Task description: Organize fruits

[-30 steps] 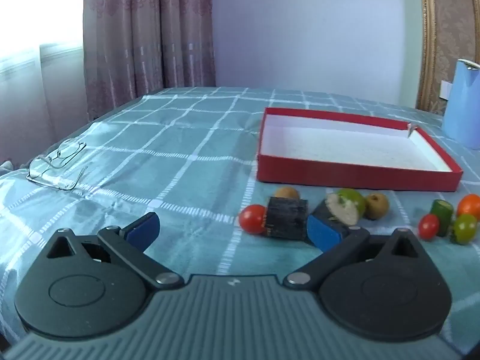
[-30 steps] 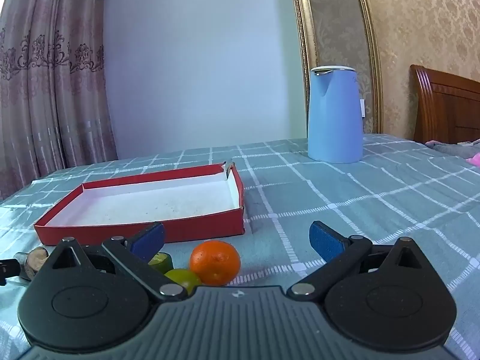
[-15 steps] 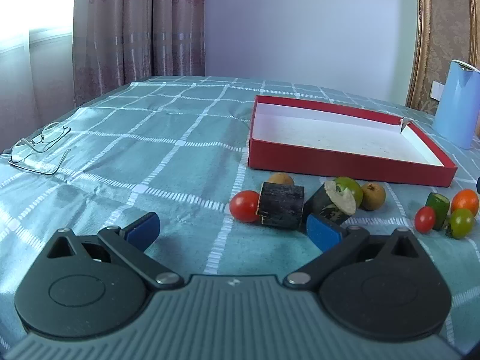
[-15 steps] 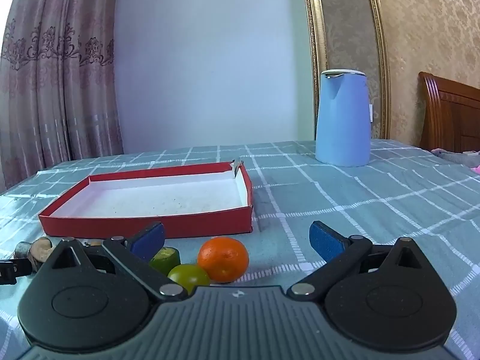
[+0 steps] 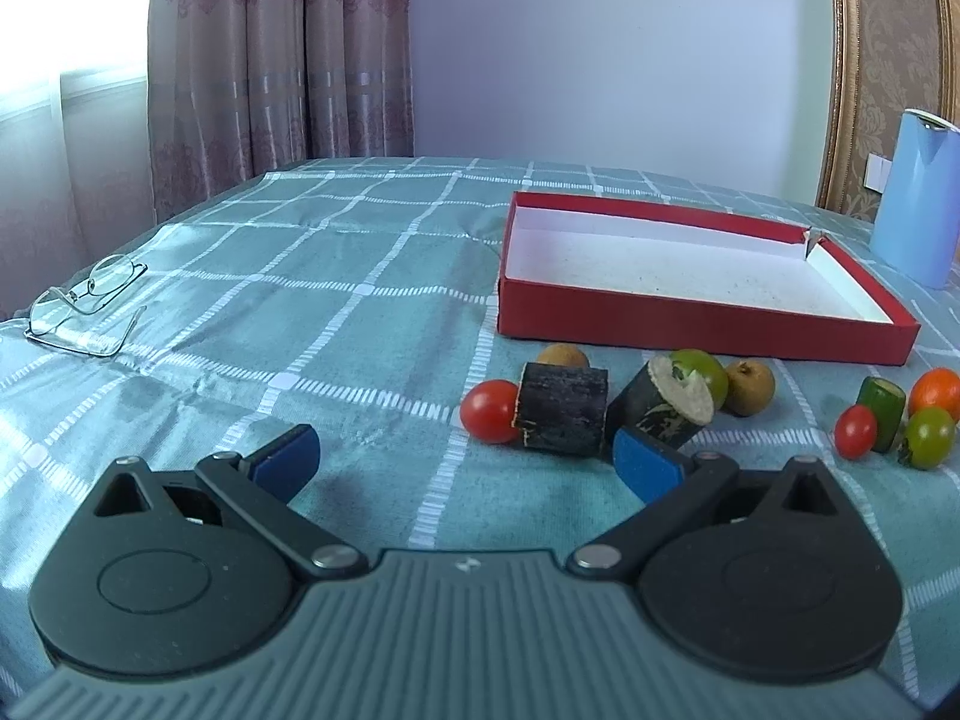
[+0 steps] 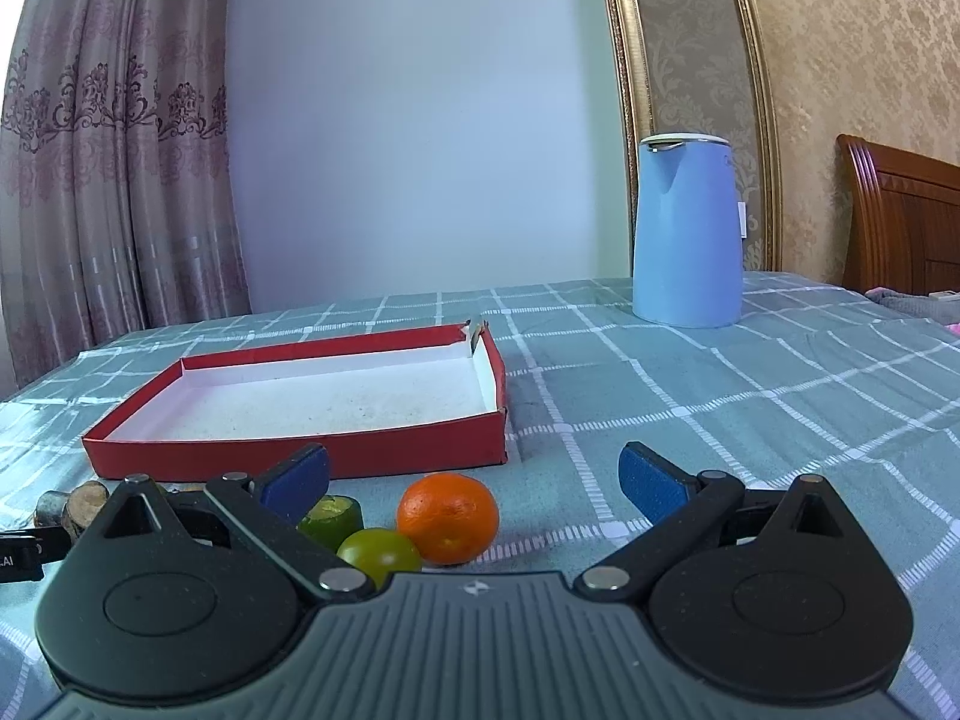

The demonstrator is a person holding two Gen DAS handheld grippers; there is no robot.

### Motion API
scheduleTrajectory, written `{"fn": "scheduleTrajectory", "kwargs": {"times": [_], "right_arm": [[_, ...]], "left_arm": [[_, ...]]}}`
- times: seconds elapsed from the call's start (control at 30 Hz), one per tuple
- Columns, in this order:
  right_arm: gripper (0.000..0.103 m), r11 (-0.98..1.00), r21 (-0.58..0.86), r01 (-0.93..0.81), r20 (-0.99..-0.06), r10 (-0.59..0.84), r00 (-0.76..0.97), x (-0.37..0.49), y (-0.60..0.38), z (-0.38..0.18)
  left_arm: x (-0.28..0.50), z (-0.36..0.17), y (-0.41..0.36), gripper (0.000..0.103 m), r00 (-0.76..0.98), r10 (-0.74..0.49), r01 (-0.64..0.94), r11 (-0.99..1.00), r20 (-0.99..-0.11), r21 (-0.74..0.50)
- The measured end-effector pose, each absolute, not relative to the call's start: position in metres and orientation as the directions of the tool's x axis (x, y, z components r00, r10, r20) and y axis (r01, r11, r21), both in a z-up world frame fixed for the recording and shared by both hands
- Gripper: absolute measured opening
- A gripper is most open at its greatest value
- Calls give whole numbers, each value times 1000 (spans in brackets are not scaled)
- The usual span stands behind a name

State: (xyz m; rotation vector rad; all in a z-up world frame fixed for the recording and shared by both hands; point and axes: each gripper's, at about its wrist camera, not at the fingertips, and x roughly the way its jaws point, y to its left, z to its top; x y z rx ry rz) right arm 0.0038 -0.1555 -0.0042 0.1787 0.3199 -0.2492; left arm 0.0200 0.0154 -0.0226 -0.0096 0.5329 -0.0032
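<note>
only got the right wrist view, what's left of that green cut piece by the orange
Observer: A small red tomato lies just left of the cucumber piece.
Operator: anything further left
Observer: A dark cut chunk with a larger red tomato against its left side.
Operator: left tool holding anything
Observer: No, the left tool is open and empty, just short of that chunk.

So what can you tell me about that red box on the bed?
The shallow red cardboard box is a rectangular tray with low walls and a white, slightly speckled inside. It lies flat and open on the teal checked cloth, holding nothing. One far corner is torn. The fruits lie in front, none visibly touching it.
</note>
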Motion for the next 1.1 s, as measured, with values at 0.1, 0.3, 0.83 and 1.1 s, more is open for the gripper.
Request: {"fn": "scheduleTrajectory", "kwargs": {"times": [0.1, 0.3, 0.83, 1.1], "right_arm": [[103, 954, 134, 270, -331, -213, 919, 4, -156, -4], [103, 953, 134, 270, -332, -213, 919, 4, -156, -4], [103, 953, 140, 270, -329, -213, 920, 4, -154, -4], [103, 952, 153, 265, -323, -206, 924, 2, -155, -4]], "left_arm": [[20, -23, 16, 103, 862, -5, 1, 1000, -507, -8], [19, -23, 15, 103, 864, 0, 0, 1000, -503, -2], [19, -23, 13, 103, 862, 10, -10, 1000, -506, 3], [19, -24, 14, 103, 862, 13, -13, 1000, -507, 4]]}}
